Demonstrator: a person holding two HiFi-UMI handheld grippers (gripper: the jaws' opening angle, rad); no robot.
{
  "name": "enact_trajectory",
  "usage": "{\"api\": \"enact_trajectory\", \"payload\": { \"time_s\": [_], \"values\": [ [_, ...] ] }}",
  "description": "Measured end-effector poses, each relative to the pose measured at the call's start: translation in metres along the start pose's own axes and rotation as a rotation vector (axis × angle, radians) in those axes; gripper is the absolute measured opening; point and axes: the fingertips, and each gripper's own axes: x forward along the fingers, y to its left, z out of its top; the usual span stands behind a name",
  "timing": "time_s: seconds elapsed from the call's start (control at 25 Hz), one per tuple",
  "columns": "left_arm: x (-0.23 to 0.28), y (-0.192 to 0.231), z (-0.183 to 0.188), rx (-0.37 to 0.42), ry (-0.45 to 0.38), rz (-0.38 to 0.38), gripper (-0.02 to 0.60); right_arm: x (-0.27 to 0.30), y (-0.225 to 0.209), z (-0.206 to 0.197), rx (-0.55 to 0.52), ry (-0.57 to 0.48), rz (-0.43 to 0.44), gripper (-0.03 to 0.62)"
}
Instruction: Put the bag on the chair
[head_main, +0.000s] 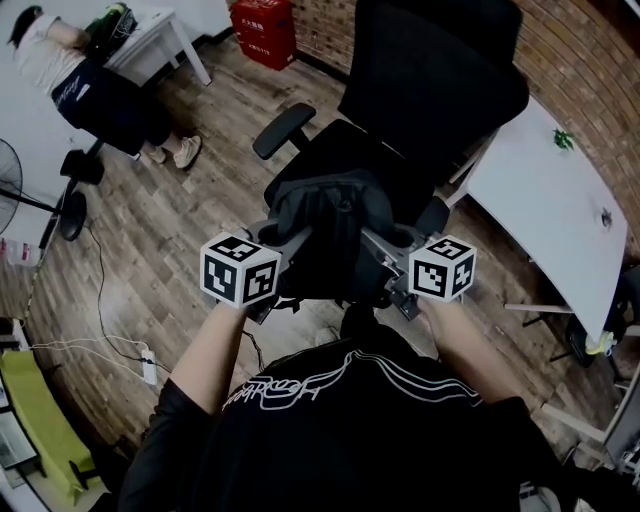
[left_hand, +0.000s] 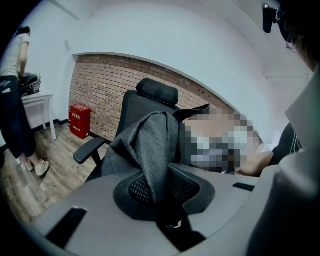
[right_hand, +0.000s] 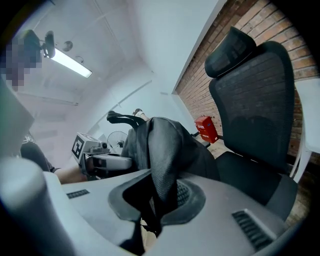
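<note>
A dark grey fabric bag (head_main: 325, 225) hangs between my two grippers, just in front of the black office chair (head_main: 420, 90) and above the front of its seat (head_main: 345, 160). My left gripper (left_hand: 161, 200) is shut on a fold of the bag (left_hand: 150, 145) on its left side. On the bag's right side my right gripper (right_hand: 157, 200) is shut on another fold of the bag (right_hand: 167, 145). In the head view the left gripper (head_main: 270, 262) and right gripper (head_main: 400, 268) hold the bag level at chest height. The chair's backrest (right_hand: 255, 105) stands upright behind the bag.
A white table (head_main: 545, 205) stands right of the chair against the brick wall. A red box (head_main: 265, 30) sits on the wooden floor behind. A person (head_main: 90, 85) bends over a white desk (head_main: 160, 40) at far left. A fan (head_main: 15, 180) and cables (head_main: 110, 340) lie left.
</note>
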Motion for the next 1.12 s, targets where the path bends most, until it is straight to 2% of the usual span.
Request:
{"api": "enact_trajectory", "payload": {
  "time_s": [0.24, 0.6, 0.8, 0.96, 1.12],
  "values": [
    [0.042, 0.013, 0.036, 0.008, 0.01, 0.012, 0.083, 0.004, -0.045, 0.034, 0.01, -0.01, 0.017, 0.035],
    [0.113, 0.031, 0.09, 0.089, 0.046, 0.004, 0.083, 0.004, -0.116, 0.079, 0.055, -0.041, -0.007, 0.035],
    [0.152, 0.035, 0.116, 0.16, 0.063, -0.009, 0.083, -0.002, -0.15, 0.095, 0.083, -0.062, -0.054, 0.035],
    [0.175, 0.033, 0.131, 0.176, 0.069, -0.049, 0.083, -0.011, -0.171, 0.108, 0.084, -0.098, -0.099, 0.035],
    [0.199, 0.033, 0.146, 0.227, 0.075, -0.094, 0.083, -0.017, -0.192, 0.119, 0.083, -0.128, -0.158, 0.035]
  ]
}}
